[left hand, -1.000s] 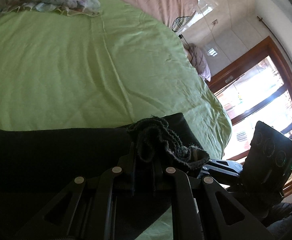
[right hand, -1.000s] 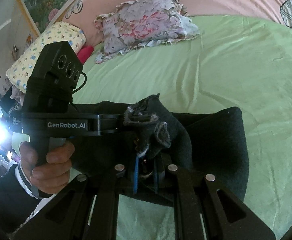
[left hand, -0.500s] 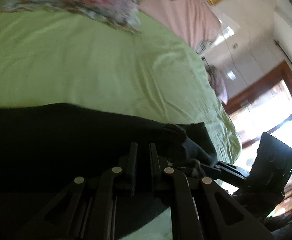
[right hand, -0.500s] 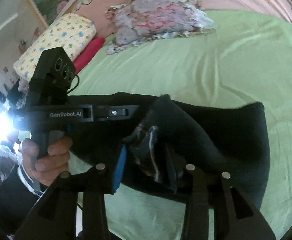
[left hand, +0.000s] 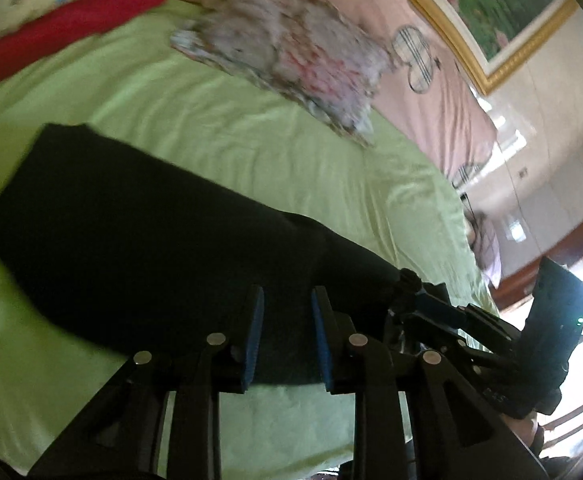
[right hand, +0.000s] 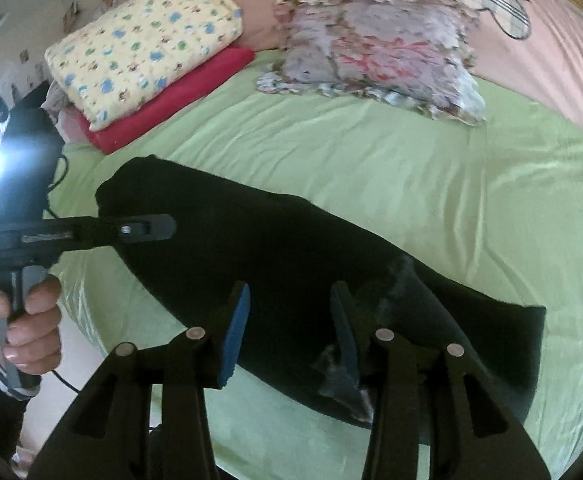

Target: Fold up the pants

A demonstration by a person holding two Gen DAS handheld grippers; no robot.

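Since both grippers now stand apart from the cloth, the fold just laid looks finished and the step in hand is letting go. The left gripper (left hand: 287,332) has just been opening; its blue pads (left hand: 253,336) sit a narrow gap apart above the pants (left hand: 151,240), pinching nothing. The right gripper (right hand: 287,328) has opened too, somewhat wider, with black cloth below it but none pressed. Next, I judge, comes either smoothing or gripping one short end for another fold, which calls for a clean bite on all layers. The pants lie as a long black band on the green sheet (right hand: 411,184), running from ten o'clock to four o'clock, frayed grey hems (right hand: 343,384) showing at five o'clock in the right view
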